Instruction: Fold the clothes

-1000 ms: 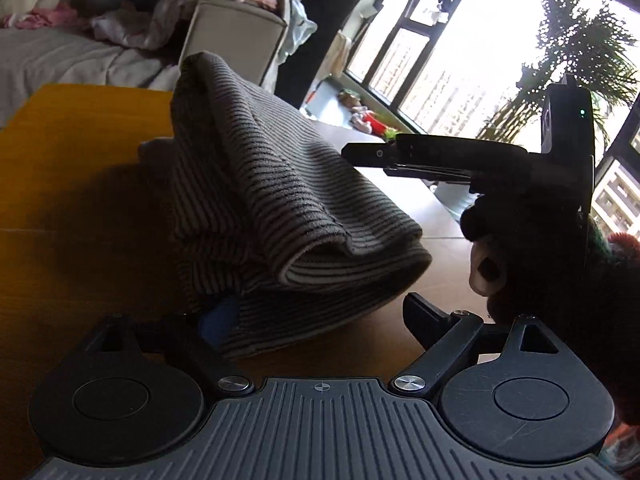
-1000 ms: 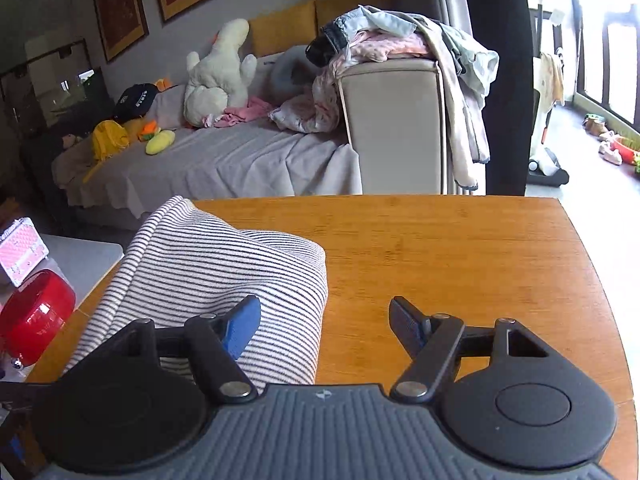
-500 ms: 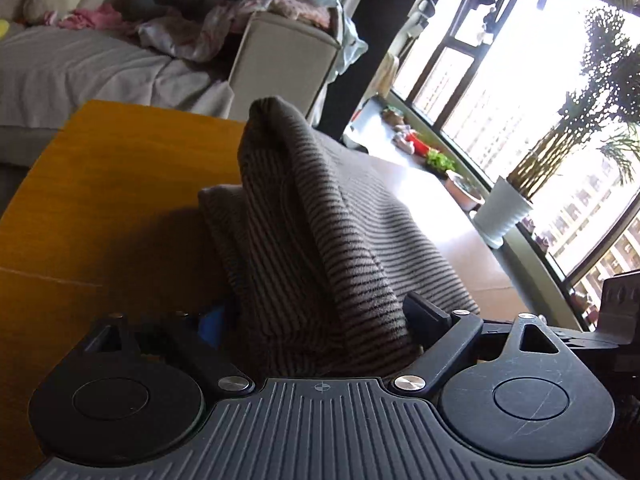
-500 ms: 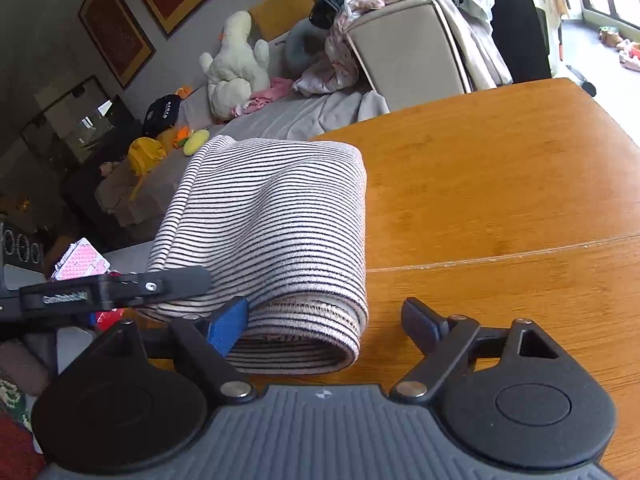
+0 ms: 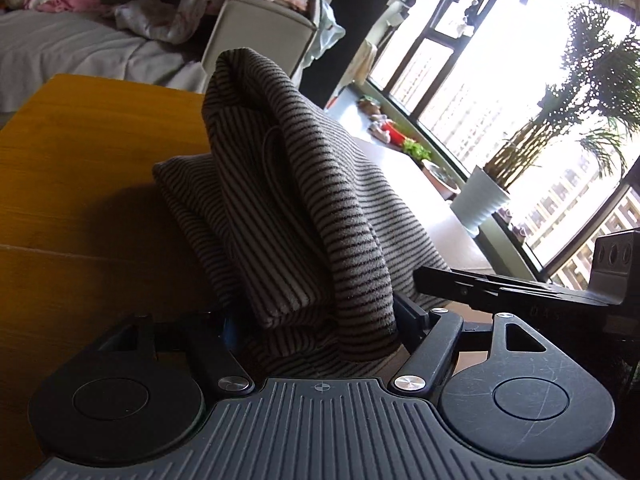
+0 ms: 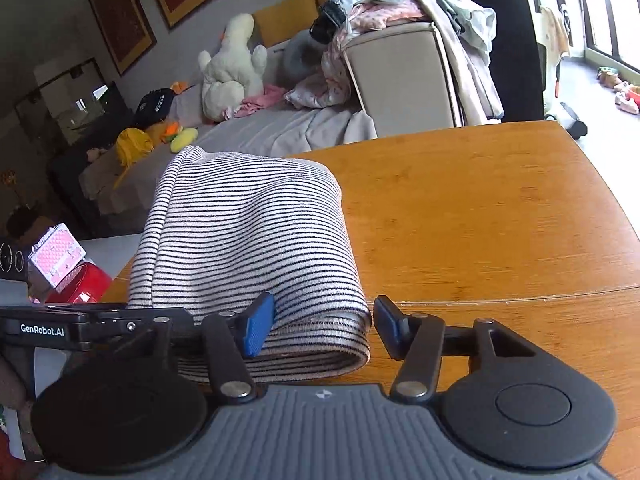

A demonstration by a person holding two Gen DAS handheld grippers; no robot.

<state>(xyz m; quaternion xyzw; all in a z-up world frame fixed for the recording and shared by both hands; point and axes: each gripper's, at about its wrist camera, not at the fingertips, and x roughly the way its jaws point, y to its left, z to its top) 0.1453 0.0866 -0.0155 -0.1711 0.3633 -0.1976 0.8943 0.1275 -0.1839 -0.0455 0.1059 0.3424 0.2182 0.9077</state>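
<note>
A folded striped garment [image 6: 248, 248] lies on the wooden table [image 6: 500, 208] as a thick roll. In the left wrist view the garment [image 5: 296, 200] rises in a hump right in front of my left gripper [image 5: 320, 320], whose jaws close on its near edge. My right gripper [image 6: 320, 328] has its jaws around the near folded end of the roll, with a small gap still showing at the right finger [image 6: 388, 324]. The right gripper's body shows at the right of the left wrist view [image 5: 520, 284].
A sofa [image 6: 300, 132] with a plush toy [image 6: 232, 72] and piled clothes [image 6: 400, 12] stands beyond the table's far edge. A red box [image 6: 80, 284] and pink case [image 6: 56, 252] sit left of the table. Windows and a potted plant [image 5: 484, 200] are on the left wrist view's right.
Both grippers have moved in on the garment's near end and narrowed their jaws around it. The left jaws have closed on the fabric, which now stands higher.
</note>
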